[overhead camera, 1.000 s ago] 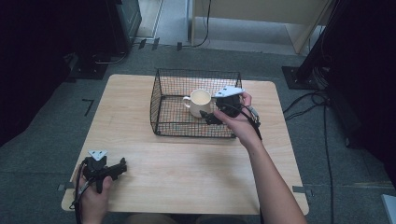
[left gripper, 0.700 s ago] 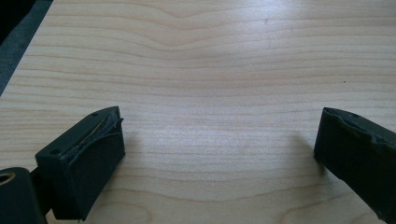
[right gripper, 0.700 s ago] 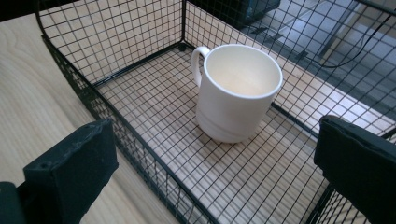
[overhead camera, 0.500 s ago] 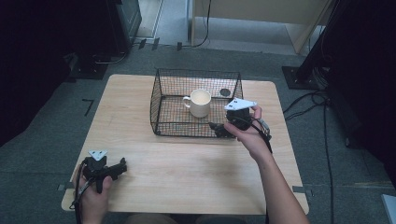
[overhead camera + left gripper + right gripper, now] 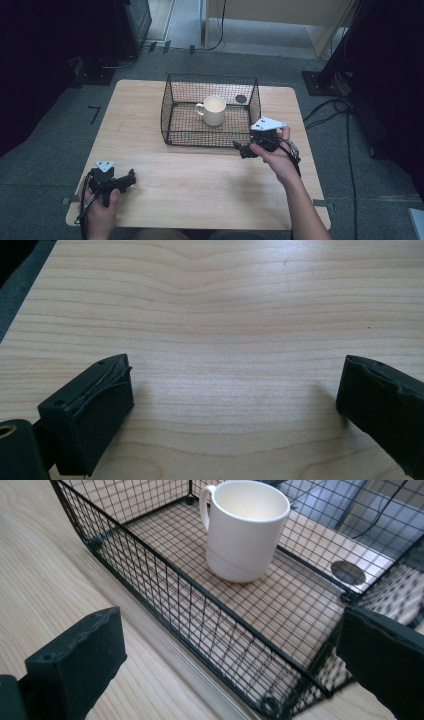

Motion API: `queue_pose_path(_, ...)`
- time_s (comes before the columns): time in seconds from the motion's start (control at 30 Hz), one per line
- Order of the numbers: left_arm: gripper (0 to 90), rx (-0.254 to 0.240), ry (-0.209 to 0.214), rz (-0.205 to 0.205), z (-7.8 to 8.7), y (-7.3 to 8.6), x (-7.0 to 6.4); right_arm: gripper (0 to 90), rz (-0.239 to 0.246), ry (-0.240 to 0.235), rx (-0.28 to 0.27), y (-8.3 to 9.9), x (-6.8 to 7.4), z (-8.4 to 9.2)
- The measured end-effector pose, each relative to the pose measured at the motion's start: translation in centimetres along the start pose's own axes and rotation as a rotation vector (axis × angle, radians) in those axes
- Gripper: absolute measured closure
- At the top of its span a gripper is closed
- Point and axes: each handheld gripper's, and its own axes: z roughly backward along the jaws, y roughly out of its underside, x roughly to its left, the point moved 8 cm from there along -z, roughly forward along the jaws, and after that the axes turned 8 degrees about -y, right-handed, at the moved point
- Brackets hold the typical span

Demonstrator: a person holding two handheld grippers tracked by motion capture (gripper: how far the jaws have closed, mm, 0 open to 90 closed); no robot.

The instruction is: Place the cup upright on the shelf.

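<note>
Two hand-held grippers are out over a pale wooden bench (image 5: 200, 175), one in each hand, and no brand, label or readable writing shows on them, on the mug or on the basket.

A black wire basket (image 5: 172, 107) stands on the far half of the bench, slightly right of its middle. Inside it a cream mug (image 5: 214, 110) sits upright on the mesh floor, near the centre, its handle pointing to the left in the high view. A small dark round disc (image 5: 241, 99) lies in the basket's far right corner, apart from the mug.

The right hand-held gripper (image 5: 242, 149) is held just outside the basket's near right corner, low over the bench, with the person's right hand (image 5: 280, 157) wrapped around its body and the forearm running in from the bottom edge. A grey three-cornered plate tops it. In the right gripper view its jaws stand spread wide, nothing between them, looking through the basket's near wall at the mug (image 5: 245, 527).

The left hand-held gripper (image 5: 131, 179) is at the near left corner of the bench, gripped by the left hand (image 5: 97, 207) and pointing to the right along the wood. In the left gripper view its jaws are likewise spread wide over bare wood grain, holding nothing.
</note>
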Motion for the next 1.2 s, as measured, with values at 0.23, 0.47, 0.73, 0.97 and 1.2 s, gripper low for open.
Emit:
queue_pose_path(0.23, 1.8, -0.001, 0.000, 0.000, 0.0, 0.0, 0.0, 0.0, -0.019, 0.011, -0.011, 2.0, -0.1, 1.0)
queue_pose_path(0.47, 1.8, -0.001, 0.000, 0.001, 0.0, 0.0, 0.0, 0.0, -0.058, 0.034, -0.005, 4.5, -0.8, 2.0)
queue_pose_path(0.73, 1.8, -0.001, 0.000, 0.001, 0.0, 0.0, 0.0, 0.0, -0.085, 0.072, 0.010, 6.7, -1.6, 2.6)
queue_pose_path(0.97, 1.8, 0.000, 0.000, -0.001, 0.0, 0.0, 0.0, 0.0, -0.120, 0.104, 0.030, 9.0, -2.3, 3.2)
queue_pose_path(1.2, 1.8, 0.000, 0.000, -0.001, 0.0, 0.0, 0.0, 0.0, -0.157, 0.124, 0.036, 10.8, -2.9, 3.8)
